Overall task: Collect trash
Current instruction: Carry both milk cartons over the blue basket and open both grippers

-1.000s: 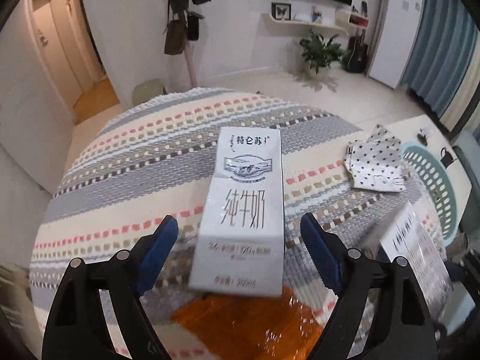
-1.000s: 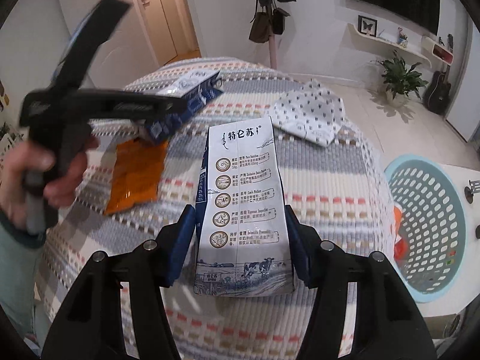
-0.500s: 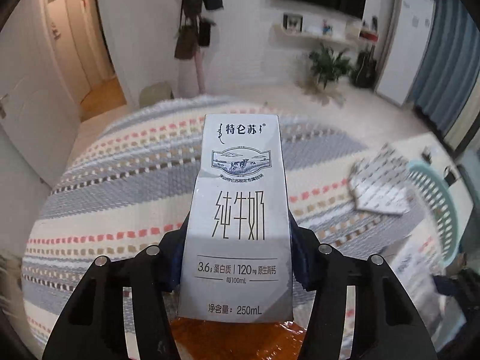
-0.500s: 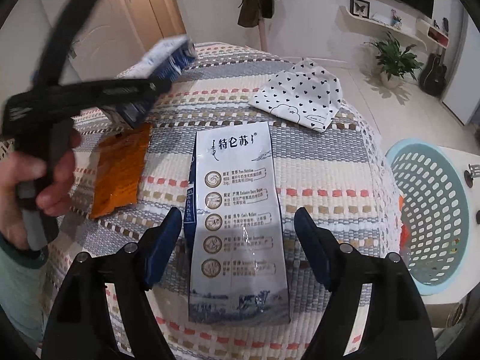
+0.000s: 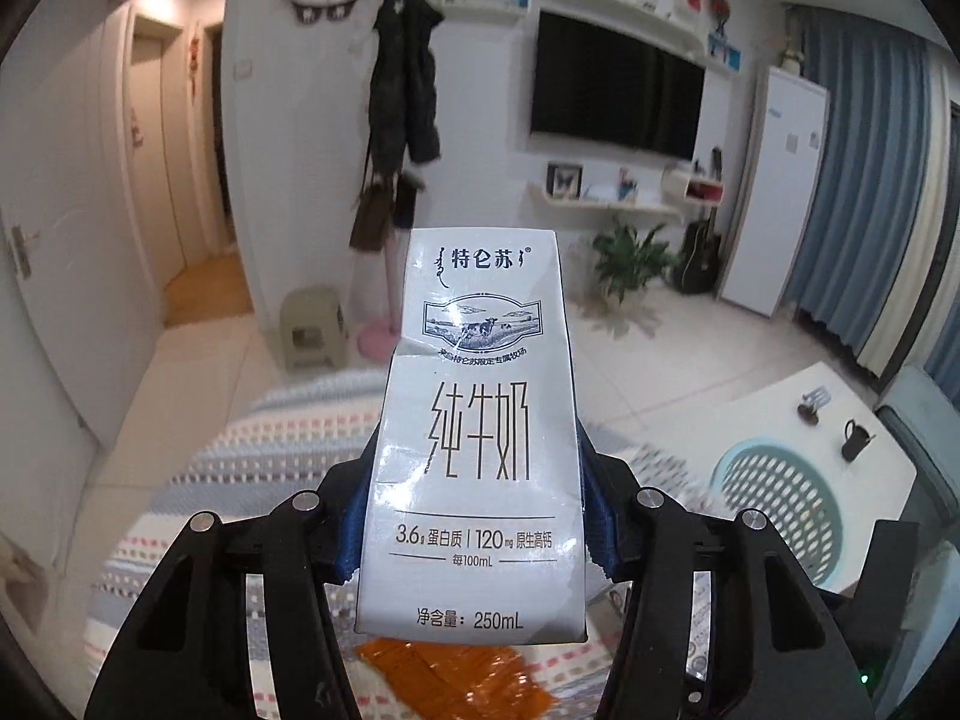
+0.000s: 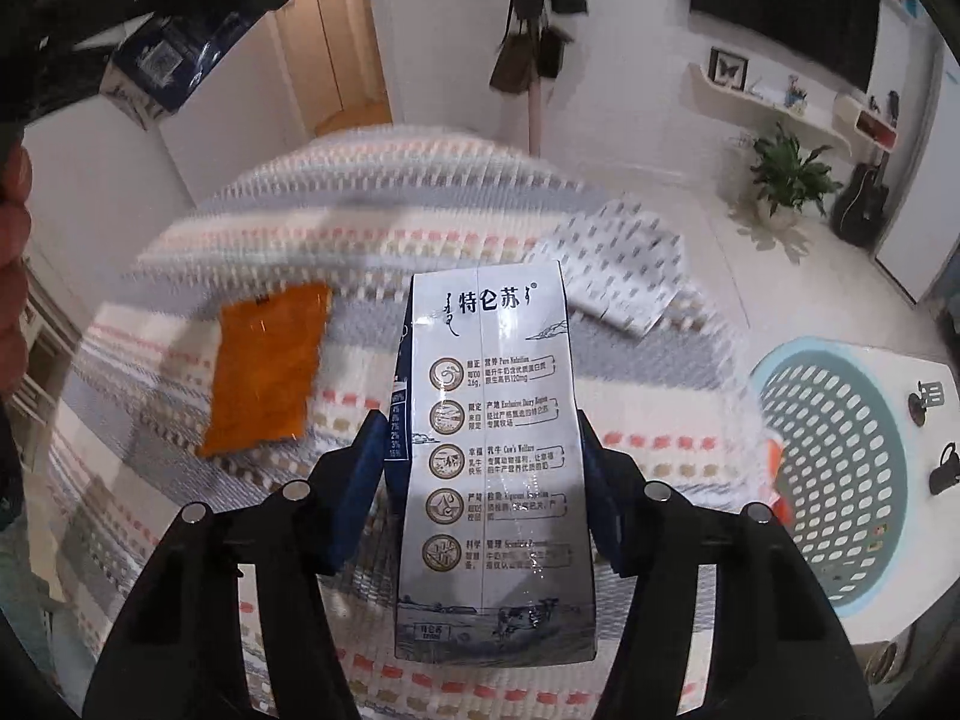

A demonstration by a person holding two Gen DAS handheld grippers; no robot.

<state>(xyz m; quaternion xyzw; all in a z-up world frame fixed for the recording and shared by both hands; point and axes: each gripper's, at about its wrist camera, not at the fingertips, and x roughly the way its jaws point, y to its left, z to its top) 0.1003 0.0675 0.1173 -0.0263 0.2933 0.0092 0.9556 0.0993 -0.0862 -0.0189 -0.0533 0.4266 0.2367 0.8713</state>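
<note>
You have 2 milk cartons gripped and lifted off the table: your left gripper clamps one carton, your right gripper the other. Neither is in the basket yet, and the orange wrapper and dotted packet remain on the table.

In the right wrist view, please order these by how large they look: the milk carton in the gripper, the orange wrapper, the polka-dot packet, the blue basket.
1. Milk carton, enlarged by nearness.
2. Blue basket, partly cut off.
3. Orange wrapper and polka-dot packet look similar; I would not rank them.
</note>
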